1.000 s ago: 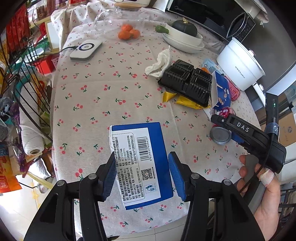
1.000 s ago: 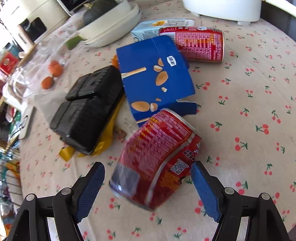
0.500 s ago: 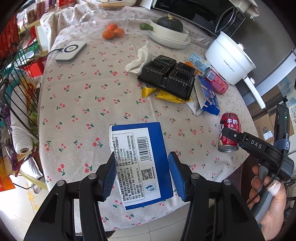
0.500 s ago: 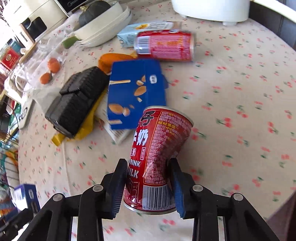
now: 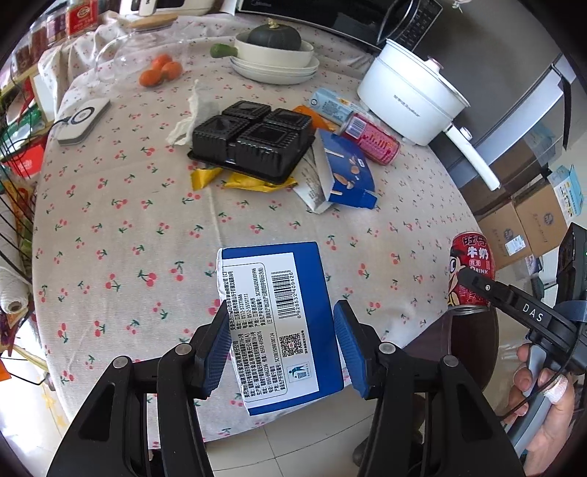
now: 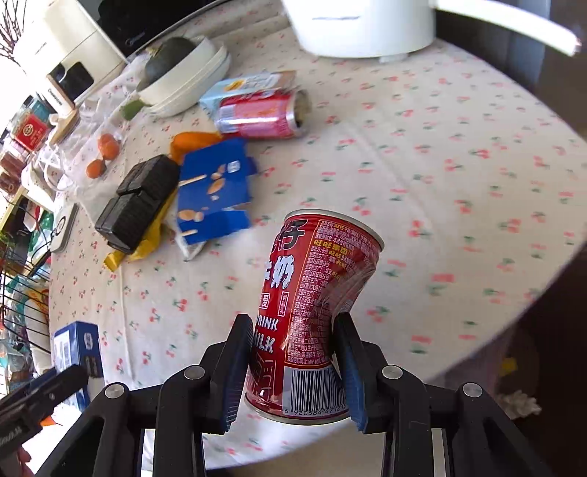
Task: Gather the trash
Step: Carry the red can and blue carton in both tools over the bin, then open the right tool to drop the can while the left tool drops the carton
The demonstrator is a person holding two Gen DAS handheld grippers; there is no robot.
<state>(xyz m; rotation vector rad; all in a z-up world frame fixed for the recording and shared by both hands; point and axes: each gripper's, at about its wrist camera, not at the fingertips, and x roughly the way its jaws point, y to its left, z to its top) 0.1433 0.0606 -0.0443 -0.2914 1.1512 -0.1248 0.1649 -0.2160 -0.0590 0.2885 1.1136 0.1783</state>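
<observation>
Left wrist view — rides behind its own 2 fingers, looks steeply down and forward from beyond the near edge of the round table (image 5: 121, 235); almost the whole cherry-print top fits in frame, floor tiles at the bottom.

Right wrist view — same mounting, also tilted steeply down, set off the table's right-hand rim and facing across it toward the left; sits closer to the cloth.

Shared ground: black tray (image 5: 253, 141) (image 6: 137, 205), opened blue carton (image 5: 345, 172) (image 6: 212, 190), lying pink can (image 5: 370, 137) (image 6: 260, 115), white pot (image 5: 407, 97) (image 6: 359, 25). Each view catches the other gripper at its edge.
</observation>
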